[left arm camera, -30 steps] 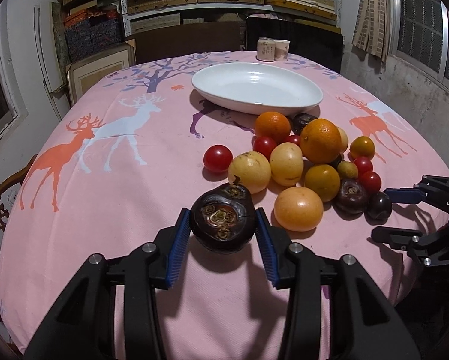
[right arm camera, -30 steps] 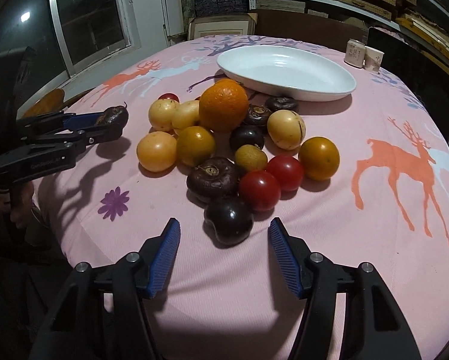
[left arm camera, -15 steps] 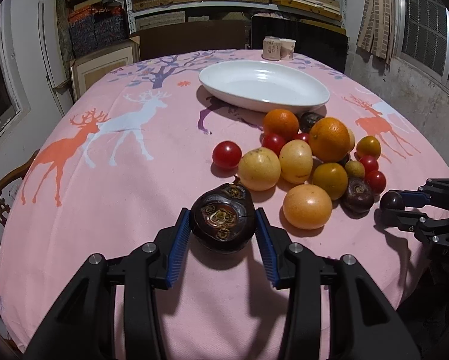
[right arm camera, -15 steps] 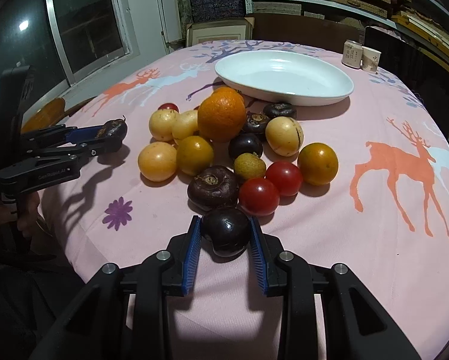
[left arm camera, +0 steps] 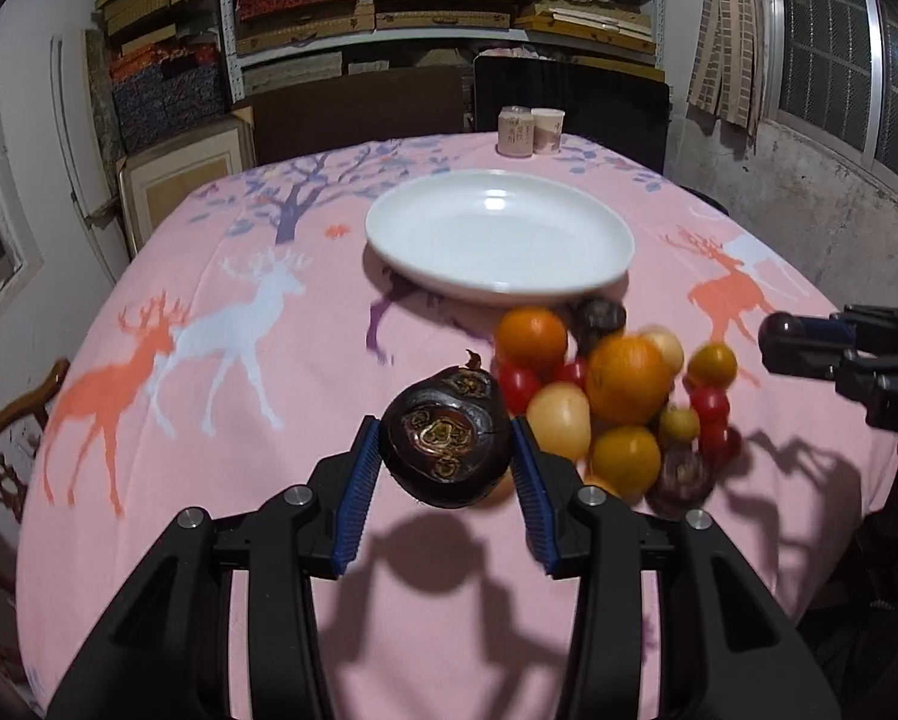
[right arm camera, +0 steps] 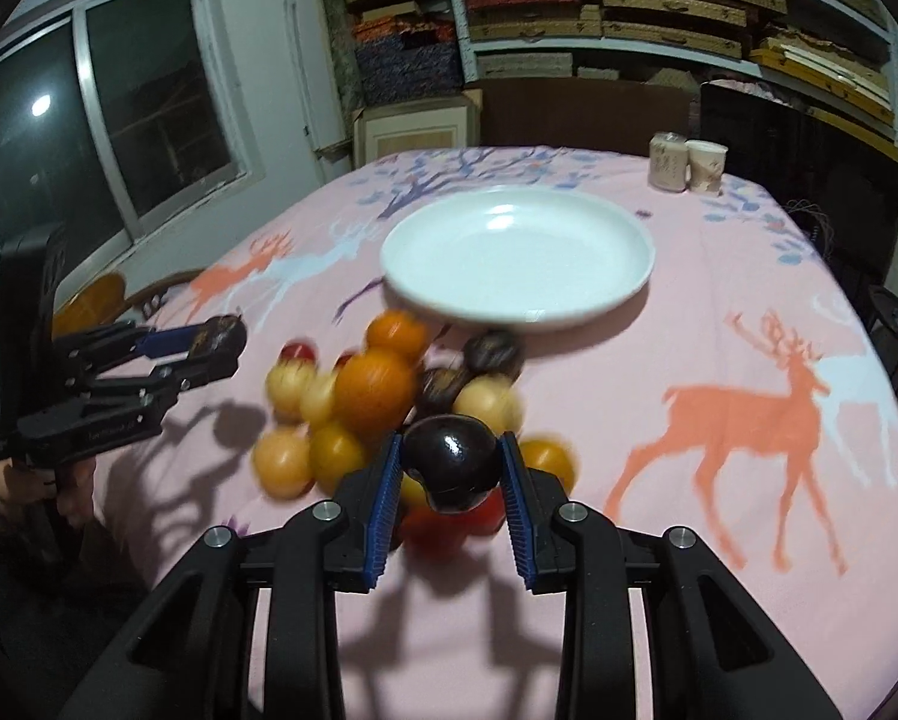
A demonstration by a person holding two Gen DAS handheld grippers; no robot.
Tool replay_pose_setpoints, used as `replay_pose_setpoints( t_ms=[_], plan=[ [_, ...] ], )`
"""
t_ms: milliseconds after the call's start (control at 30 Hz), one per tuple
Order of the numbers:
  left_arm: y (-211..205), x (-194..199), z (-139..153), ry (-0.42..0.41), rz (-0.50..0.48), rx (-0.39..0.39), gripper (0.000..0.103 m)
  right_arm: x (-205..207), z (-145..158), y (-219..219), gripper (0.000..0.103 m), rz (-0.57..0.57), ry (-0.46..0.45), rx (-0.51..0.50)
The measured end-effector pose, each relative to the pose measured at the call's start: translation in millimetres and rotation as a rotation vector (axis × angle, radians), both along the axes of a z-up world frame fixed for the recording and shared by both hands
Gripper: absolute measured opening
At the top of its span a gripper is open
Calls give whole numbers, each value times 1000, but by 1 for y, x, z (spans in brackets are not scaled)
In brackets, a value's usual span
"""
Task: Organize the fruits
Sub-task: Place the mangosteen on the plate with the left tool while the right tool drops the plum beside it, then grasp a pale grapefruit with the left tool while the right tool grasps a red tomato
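**A:** What did the left wrist view show?

**B:** The left tongs (left arm camera: pixel 446 459) were closed on a dark wrinkled fruit (left arm camera: pixel 446 443), held by its sides above the pink desk (left arm camera: pixel 209 420). It looked soft-skinned, so I judged a gentle squeeze best. A fruit pile (left arm camera: pixel 620 396) lay just right, between it and the empty white plate (left arm camera: pixel 500 237).

**A:** And the right wrist view?

**B:** The right tongs (right arm camera: pixel 452 474) gripped a smooth dark round fruit (right arm camera: pixel 451 461), probably slippery, over the blurred pile. Two cups (right arm camera: pixel 686 163) stood well beyond the plate.
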State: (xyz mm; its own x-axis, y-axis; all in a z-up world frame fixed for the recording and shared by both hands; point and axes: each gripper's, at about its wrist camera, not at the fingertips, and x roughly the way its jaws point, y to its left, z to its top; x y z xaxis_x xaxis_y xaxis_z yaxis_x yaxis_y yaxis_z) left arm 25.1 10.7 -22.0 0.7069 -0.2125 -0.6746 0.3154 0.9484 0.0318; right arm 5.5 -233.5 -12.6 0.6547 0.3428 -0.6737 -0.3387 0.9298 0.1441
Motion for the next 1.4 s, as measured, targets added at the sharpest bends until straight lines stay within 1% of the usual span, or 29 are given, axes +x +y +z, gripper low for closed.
replay_pose_setpoints(
  t_ms=[67,133,167,267,367,400,467,567,633,667,700,733,767,800,833,867,900,967,1000,1067,1167,1267,1333,1400],
  plan=[
    [-5,28,14,0,-10,-25,42,24,13,-6,32,-16,-10,20],
    [-13,59,24,-10,-14,-29,42,58,27,-11,32,-25,-25,33],
    [-19,80,29,-8,-14,-30,42,72,31,-13,33,-35,-28,39],
    [-38,141,30,14,-21,-33,42,130,38,-16,33,-63,-23,46],
    [-57,197,17,65,-25,-25,42,190,29,-17,33,-81,21,58],
    [-64,218,9,89,-21,-15,42,208,23,-16,33,-85,42,60],
    [-72,247,-5,135,-10,-4,42,246,6,-13,33,-98,89,55],
    [-79,282,-24,202,10,18,43,279,-16,-5,34,-107,138,44],
    [-78,294,-34,240,29,25,43,291,-25,0,34,-106,155,40],
    [-76,297,-35,249,43,23,44,294,-27,2,36,-106,161,43],
    [-73,297,-32,246,51,15,50,294,-26,3,44,-112,158,53],
    [-68,293,-28,235,60,4,55,289,-21,3,50,-119,135,72],
    [-63,287,-20,210,69,-13,67,286,-15,0,52,-116,112,94],
    [-57,279,-12,180,78,-26,72,279,-8,-1,56,-108,90,110],
    [-52,270,-3,148,85,-33,76,269,0,-1,58,-105,63,104],
    [-46,260,7,123,92,-45,77,258,9,-1,59,-107,35,92],
    [-40,249,15,110,91,-72,79,249,16,-1,59,-109,19,92],
    [-30,223,28,93,80,-119,80,221,29,-4,62,-104,4,110],
    [-26,207,33,78,73,-121,81,210,32,-6,63,-107,4,116],
    [-19,167,38,42,51,-95,81,172,36,-10,69,-125,-7,121],
    [-12,110,33,-2,13,-57,86,116,29,-14,71,-156,-19,89],
    [-10,53,17,-27,-35,14,86,65,15,-14,71,-184,-45,64],
    [-9,25,5,-33,-57,46,86,36,6,-15,71,-202,-62,74],
    [-7,2,-7,-8,-78,42,86,17,-1,-17,71,-219,-62,103]
  ],
)
